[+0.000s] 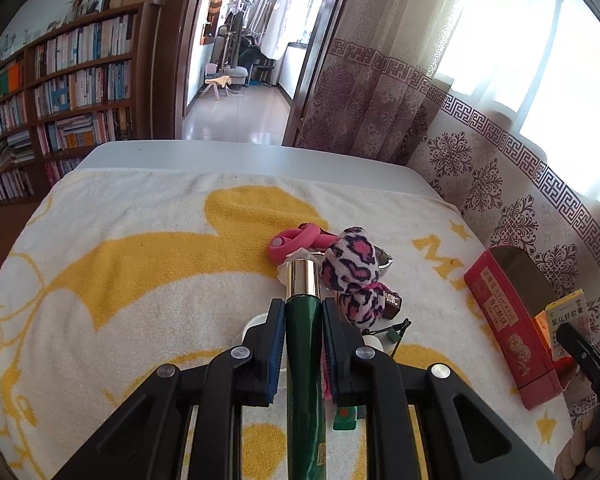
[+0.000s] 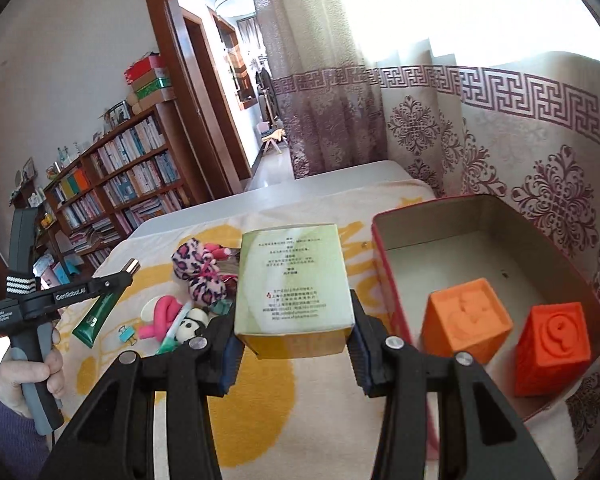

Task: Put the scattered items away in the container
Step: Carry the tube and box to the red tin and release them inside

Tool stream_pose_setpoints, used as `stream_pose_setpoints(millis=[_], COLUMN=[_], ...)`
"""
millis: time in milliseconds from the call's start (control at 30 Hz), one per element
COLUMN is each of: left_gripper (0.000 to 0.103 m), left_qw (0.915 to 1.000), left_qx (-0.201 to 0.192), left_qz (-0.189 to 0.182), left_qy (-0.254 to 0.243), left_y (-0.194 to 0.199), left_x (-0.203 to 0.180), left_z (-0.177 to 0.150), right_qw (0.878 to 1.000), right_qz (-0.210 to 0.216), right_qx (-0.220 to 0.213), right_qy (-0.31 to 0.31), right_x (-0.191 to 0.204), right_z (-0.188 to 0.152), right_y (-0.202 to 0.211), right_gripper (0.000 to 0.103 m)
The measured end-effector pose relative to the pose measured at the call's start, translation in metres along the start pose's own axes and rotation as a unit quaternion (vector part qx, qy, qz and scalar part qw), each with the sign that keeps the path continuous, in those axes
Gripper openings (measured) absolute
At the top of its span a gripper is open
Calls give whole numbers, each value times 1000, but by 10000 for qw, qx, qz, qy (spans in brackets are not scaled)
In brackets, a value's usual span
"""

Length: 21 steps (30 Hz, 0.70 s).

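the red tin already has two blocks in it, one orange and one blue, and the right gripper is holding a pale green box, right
Not quite. In the right wrist view the red tin holds an orange block and a red block; neither is blue. The rest stands: the right gripper is holding the pale green box.

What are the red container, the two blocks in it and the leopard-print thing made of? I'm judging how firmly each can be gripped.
Red container: looks like thin metal, with a dull grey reflective inside and printed red outside.
Orange block and red block: probably soft rubber or foam, matte with embossed rounded relief.
Leopard-print thing: plush fabric with fuzzy pile.
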<state>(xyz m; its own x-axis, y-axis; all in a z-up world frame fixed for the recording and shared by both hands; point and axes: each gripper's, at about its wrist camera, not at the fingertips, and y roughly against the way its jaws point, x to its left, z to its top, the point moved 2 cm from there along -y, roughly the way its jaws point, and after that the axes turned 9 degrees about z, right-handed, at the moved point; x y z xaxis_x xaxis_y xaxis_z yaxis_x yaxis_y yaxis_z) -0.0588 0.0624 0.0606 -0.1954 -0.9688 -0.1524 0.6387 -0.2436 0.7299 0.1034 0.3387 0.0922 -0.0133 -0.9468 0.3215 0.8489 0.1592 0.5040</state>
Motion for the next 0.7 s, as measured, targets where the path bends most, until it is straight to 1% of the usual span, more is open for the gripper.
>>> stream_pose_setpoints(millis=[100,167,300,467,700], left_gripper=[19,19,19,19,19], left_qw=[9999,9997,9988,9964,9908], left_qx=[10,1,-2,18,103], left_qz=[-104,-154,-284,-450,-720], left_qy=[-102,-188,-398,-722,-1142], left_y=[1,2,4,1,-13], left_x=[-20,-34,-64,-110,-176], left_z=[3,6,12,19,23], right_qw=[9978,9945,9883,9862,9851], right_qz=[-609,-987,-1463,-1616,-1683], right_qx=[-218,-274,-263,-127,-138], right_qy=[-133,-204,-356,-329,-320], right_x=[-33,-57,-93,-117,-124], right_z=[14,20,29,33,22], right_y=[9,11,8,-2,-6], right_gripper=[49,49,49,50,51])
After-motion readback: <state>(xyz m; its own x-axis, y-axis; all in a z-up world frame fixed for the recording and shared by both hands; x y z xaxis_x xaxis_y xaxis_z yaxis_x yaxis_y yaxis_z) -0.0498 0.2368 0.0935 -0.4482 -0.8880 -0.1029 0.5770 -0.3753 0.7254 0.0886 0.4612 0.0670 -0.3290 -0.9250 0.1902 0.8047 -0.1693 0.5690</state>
